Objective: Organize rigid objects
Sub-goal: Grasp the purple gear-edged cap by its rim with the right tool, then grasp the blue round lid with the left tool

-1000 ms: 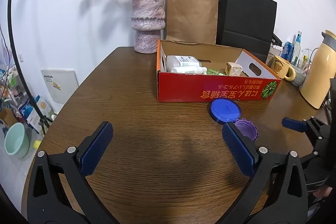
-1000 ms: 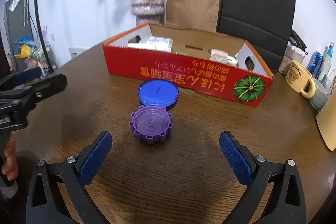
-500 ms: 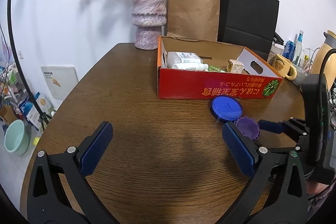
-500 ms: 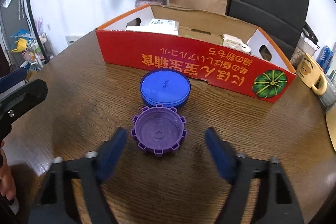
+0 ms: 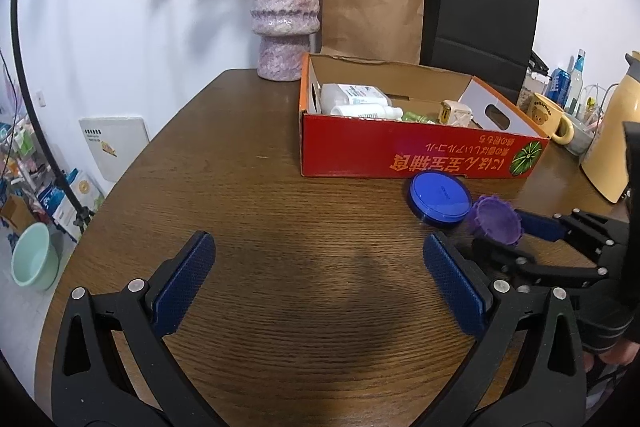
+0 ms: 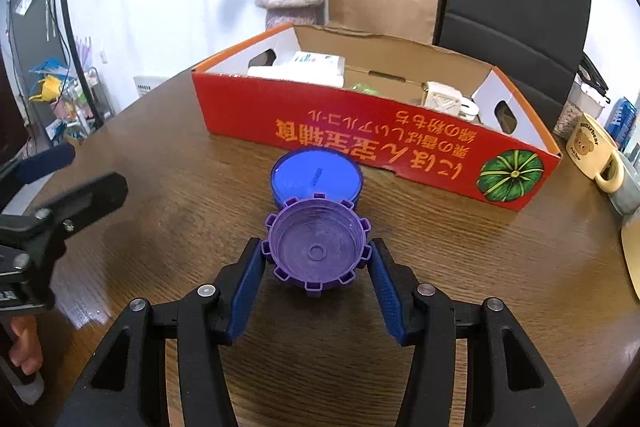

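Our right gripper (image 6: 316, 259) is closing on the purple notched cap (image 6: 316, 245), pads at its sides, on the worktop (image 6: 480, 267) touching the blue lid (image 6: 316, 177). Left gripper (image 5: 320, 279) wide open, empty. We should squeeze evenly, lift straight, then clear the red box (image 6: 360, 131) wall.

A second ago the right gripper (image 6: 316, 259) stood wide open, short of the purple notched cap (image 6: 317, 246); now it has moved in around the cap and its jaws are closing, the blue pads touching the cap's two sides. In the left wrist view the right gripper (image 5: 500, 231) has come in from the right edge to the cap (image 5: 495, 221) beside the blue round lid (image 5: 439, 197).
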`<act>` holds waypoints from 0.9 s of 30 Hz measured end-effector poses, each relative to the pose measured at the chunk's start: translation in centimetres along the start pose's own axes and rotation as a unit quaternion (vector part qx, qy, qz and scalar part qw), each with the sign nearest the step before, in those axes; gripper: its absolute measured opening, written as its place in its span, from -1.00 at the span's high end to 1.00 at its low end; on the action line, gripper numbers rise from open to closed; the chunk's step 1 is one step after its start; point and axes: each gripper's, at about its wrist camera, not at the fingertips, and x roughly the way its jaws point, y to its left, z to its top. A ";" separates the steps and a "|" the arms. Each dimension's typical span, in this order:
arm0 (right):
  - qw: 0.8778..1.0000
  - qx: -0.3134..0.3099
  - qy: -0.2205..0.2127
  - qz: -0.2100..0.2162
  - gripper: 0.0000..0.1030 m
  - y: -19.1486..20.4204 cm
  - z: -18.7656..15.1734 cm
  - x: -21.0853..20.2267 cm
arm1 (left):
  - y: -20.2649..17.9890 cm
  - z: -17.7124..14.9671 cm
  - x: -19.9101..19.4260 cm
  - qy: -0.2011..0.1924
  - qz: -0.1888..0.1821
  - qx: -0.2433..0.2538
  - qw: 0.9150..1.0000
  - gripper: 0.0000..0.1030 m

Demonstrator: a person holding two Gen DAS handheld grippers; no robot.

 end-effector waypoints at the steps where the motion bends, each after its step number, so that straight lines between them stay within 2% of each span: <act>1: 1.000 0.001 -0.003 0.000 -0.11 -0.2 0.1 -0.1 | -0.2 0.0 0.2 0.002 0.000 0.001 1.000 -1.00; 11: 1.000 0.015 -0.022 -0.008 -0.11 -3.0 0.6 -0.8 | -2.4 0.5 1.6 0.016 0.000 0.011 1.000 -1.00; 23: 0.998 0.042 -0.038 -0.026 -0.11 -8.0 0.8 -1.5 | -7.0 1.6 4.6 0.046 -0.009 0.027 0.999 -1.00; 27: 0.997 0.050 -0.043 -0.032 -0.11 -9.9 0.8 -1.7 | -8.2 1.9 5.8 0.056 -0.001 0.029 0.998 -1.00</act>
